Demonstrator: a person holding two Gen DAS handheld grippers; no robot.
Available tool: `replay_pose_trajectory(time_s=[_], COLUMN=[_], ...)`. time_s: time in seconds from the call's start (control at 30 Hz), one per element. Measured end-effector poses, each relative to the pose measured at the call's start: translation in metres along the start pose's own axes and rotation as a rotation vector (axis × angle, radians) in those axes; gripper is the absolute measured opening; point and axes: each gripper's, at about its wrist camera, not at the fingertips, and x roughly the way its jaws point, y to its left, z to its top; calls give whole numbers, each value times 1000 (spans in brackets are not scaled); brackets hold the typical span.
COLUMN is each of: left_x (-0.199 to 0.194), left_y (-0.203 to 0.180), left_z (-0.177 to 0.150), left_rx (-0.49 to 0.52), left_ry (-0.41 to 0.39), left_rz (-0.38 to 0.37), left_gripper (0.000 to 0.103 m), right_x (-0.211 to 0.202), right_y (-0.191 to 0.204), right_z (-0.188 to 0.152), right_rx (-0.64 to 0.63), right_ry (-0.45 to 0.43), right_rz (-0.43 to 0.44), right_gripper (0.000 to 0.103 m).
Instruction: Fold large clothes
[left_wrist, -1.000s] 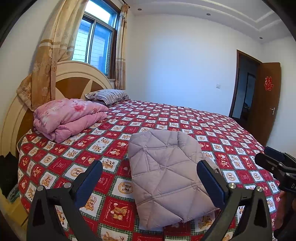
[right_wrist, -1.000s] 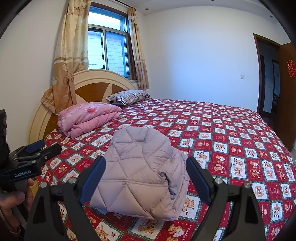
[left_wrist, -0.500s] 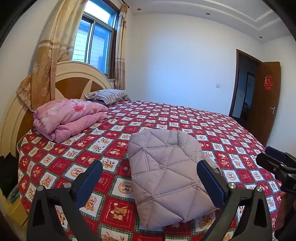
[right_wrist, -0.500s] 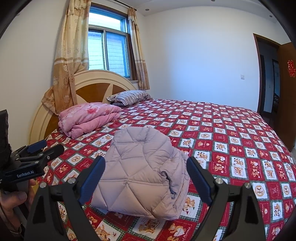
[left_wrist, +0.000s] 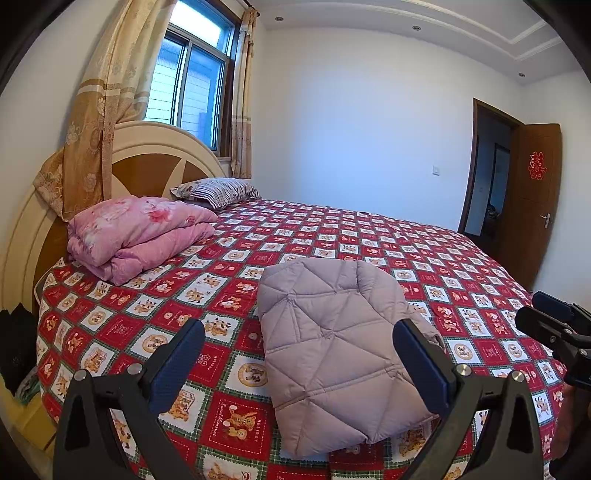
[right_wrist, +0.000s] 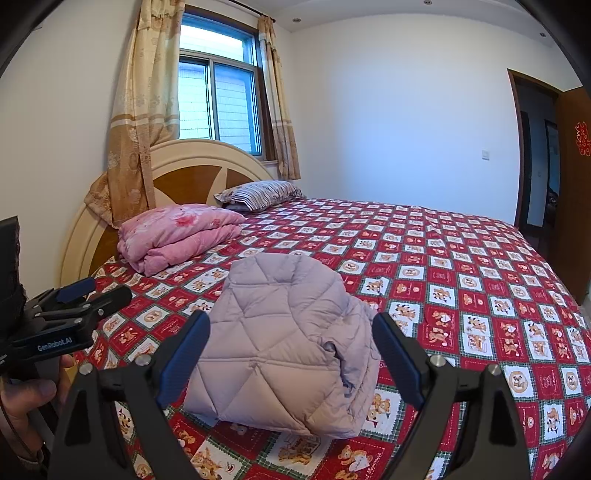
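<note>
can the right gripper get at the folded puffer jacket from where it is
Probably yes: the right gripper is open and empty, and the folded puffer jacket lies just ahead of it on the bedspread with nothing between.

The folded jacket (left_wrist: 332, 354) lies on the bed (left_wrist: 461, 266), quilt (left_wrist: 136, 232) behind-left by the headboard (left_wrist: 147, 155).

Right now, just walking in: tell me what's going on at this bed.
A person holds a two-finger claw in each hand over the near edge of the bed with the red patchwork bear-print bedspread. A lilac quilted puffer jacket lies folded into a compact bundle on it. The left claw and the right claw are both open, hovering short of the jacket, gripping nothing. A folded pink floral quilt and a striped pillow sit by the headboard, untouched.
</note>
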Motion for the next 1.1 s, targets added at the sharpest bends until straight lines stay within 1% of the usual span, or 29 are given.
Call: replay_pose_trajectory(time_s=[0.27,0.37,0.57,0.63,0.8,0.9,1.1], left_x=[0,1,-1,-2,0,3,3], left_y=[-1,-2,-10,-10,-5,-6,-9], left_z=[0,0,-1,-1,-2,-3,-4], left_rx=[6,25,63,59,23,23,25], left_ry=[-3,-2,-21,-24,-17,-4,-18], left_rz=[5,21,31,33,10,12,32], left_gripper=[102,102,102,102,102,102,102], right_x=[0,0,-3,-4,-7,-7,-6], right_y=[1,2,1,3,1,0,0], right_z=[0,0,1,2,3,3,2], right_rx=[1,1,5,6,3,3,4], right_ry=[0,-3,-8,-11,-15,-12,-9], right_rz=[-1,0,-1,-2,-2,2,4], right_gripper=[92,92,94,94,94,94,94])
